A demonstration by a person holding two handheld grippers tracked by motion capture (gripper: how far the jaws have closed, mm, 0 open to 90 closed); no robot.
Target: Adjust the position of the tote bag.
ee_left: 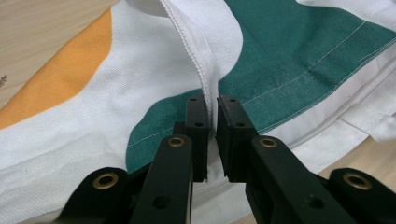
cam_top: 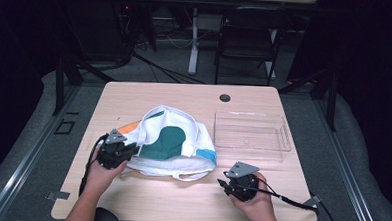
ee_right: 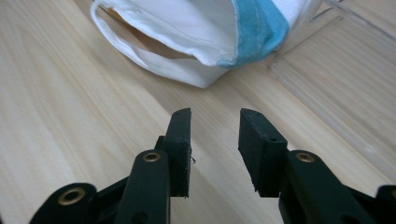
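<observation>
A white cloth bag (cam_top: 172, 144) with green, orange and blue patches lies crumpled in the middle of the table. My left gripper (cam_top: 127, 150) sits at the bag's left edge. In the left gripper view its jaws (ee_left: 212, 105) are shut on a raised white hemmed fold of the bag (ee_left: 201, 60). My right gripper (cam_top: 224, 184) rests near the table's front right, apart from the bag. In the right gripper view its jaws (ee_right: 214, 122) stand open over bare wood, with the bag's white and blue corner (ee_right: 224, 37) farther ahead.
A clear plastic tray (cam_top: 250, 135) stands empty to the right of the bag; its edge (ee_right: 327, 107) runs along the right of the right gripper view. A round cable hole (cam_top: 225, 98) sits near the table's far edge. A chair (cam_top: 247, 37) stands beyond the table.
</observation>
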